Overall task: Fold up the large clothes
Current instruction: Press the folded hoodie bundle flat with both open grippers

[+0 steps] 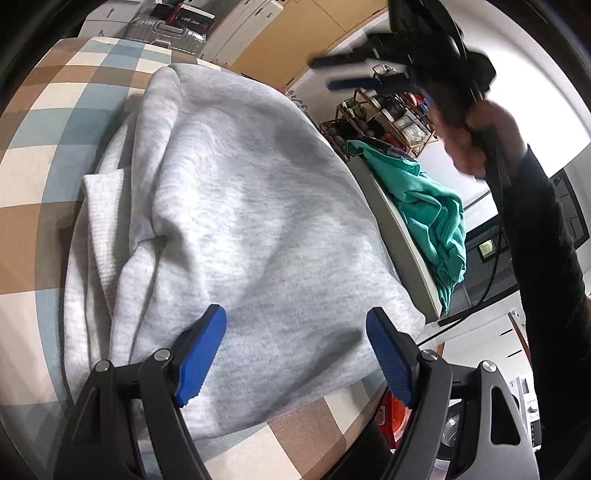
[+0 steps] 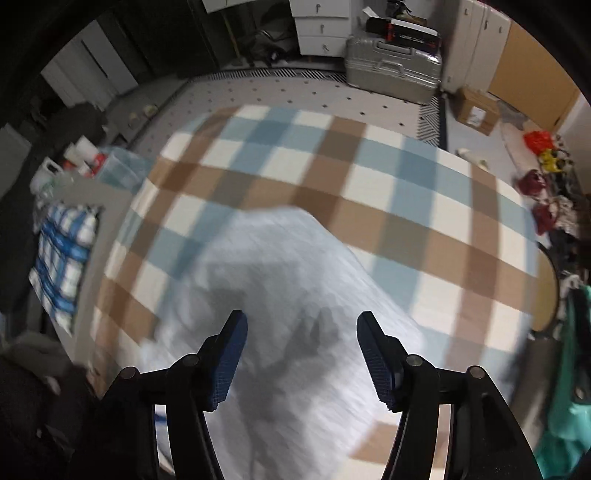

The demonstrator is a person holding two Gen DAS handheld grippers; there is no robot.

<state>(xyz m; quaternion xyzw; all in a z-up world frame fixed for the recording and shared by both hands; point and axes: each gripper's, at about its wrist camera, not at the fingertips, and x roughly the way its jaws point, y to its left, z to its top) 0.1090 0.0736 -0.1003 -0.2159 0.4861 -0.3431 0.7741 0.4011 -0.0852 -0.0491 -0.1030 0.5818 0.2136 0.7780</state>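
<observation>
A light grey sweatshirt (image 1: 240, 221) lies folded in a thick bundle on the table's blue, brown and cream chequered cloth (image 1: 40, 155). My left gripper (image 1: 295, 354) hovers open just over the garment's near edge, and its blue pads touch no cloth. In the left wrist view the right gripper (image 1: 343, 72) is blurred, high at the top right, held in a hand with a dark sleeve. In the right wrist view that gripper (image 2: 303, 362) is open above the sweatshirt (image 2: 280, 280), looking steeply down, with nothing between its fingers.
A teal garment (image 1: 432, 214) is heaped on a pale surface to the right of the table. Beyond the table's far edge stand a silver suitcase (image 2: 395, 70), a cardboard box (image 2: 476, 110) and white drawers (image 2: 321, 26). Blue-and-white packs (image 2: 62, 254) sit at the left.
</observation>
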